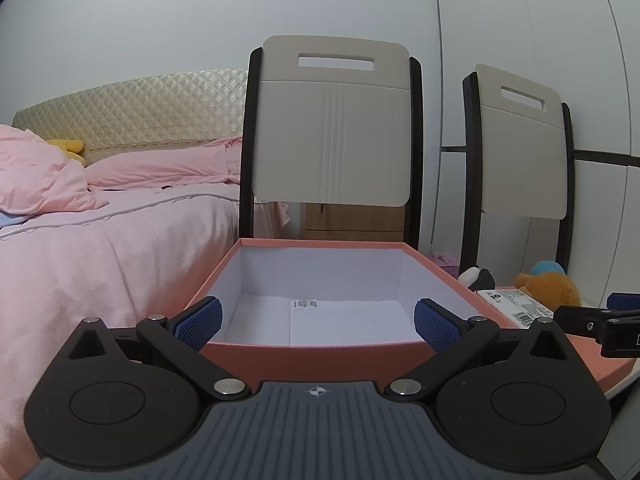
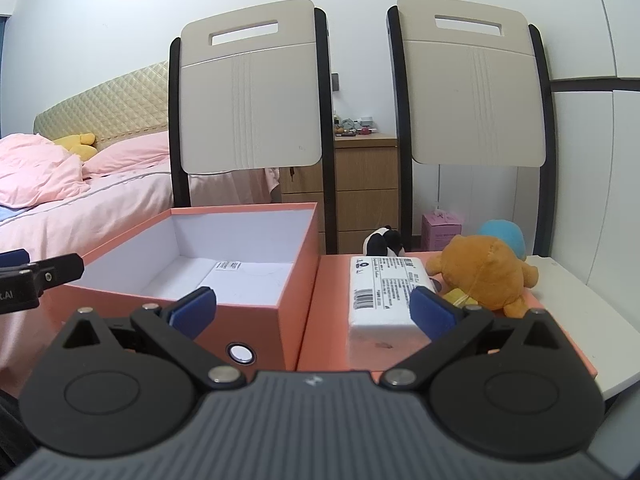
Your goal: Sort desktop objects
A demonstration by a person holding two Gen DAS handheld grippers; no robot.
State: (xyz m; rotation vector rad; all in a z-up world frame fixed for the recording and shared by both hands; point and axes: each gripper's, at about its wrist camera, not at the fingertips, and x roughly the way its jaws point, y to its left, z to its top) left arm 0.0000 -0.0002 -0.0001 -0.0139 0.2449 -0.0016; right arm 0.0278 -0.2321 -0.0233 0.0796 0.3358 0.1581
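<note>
An open orange box [image 1: 312,354] with a white inside stands in front of my left gripper [image 1: 318,326], which is open and empty just before the box's near wall. The same box [image 2: 256,320] is at the left in the right wrist view. Beside it lies the orange lid [image 2: 328,320], bearing a white packet [image 2: 380,292], an orange plush toy [image 2: 484,276], a blue plush [image 2: 504,236] and a black-and-white plush [image 2: 384,242]. My right gripper [image 2: 312,312] is open and empty, near the packet's front end.
Two chairs [image 2: 252,100] [image 2: 472,88] stand behind the white table [image 2: 580,304]. A bed with pink bedding [image 1: 100,248] lies to the left. A wooden drawer unit [image 2: 364,184] and a pink carton [image 2: 440,232] are behind the chairs.
</note>
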